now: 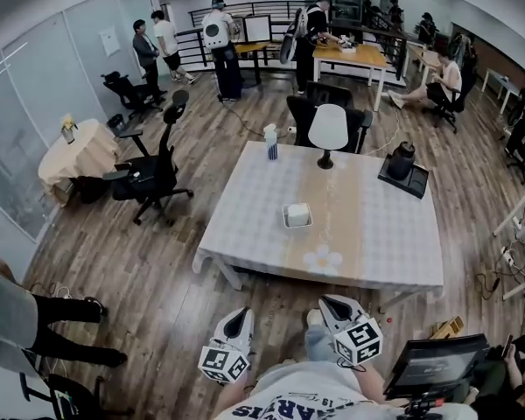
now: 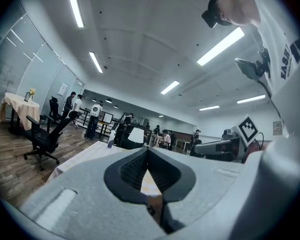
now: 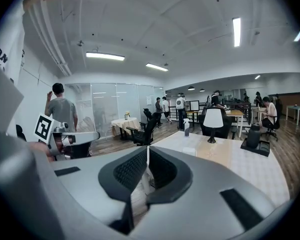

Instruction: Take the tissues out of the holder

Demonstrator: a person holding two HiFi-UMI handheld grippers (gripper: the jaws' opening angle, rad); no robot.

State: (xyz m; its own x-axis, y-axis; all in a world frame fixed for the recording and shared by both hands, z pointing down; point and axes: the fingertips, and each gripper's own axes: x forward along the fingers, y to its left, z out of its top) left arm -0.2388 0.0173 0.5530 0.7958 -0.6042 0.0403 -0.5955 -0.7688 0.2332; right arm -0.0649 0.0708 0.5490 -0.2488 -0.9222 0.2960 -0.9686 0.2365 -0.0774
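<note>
While left gripper (image 1: 240, 314), right gripper (image 1: 329, 304) shut, tissue holder (image 1: 297, 215) seemingly full.

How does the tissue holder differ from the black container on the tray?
The tissue holder is white; the container is black. The holder is low and boxy; the container is taller and rounded. The holder sits directly on the table near its middle; the container stands on a dark tray at the far right corner. Both are upright on that table.

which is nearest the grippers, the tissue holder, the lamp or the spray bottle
The tissue holder: the low white box near the middle of the table. The spray bottle and the white-shaded lamp both stand farther off, by its far edge.
</note>
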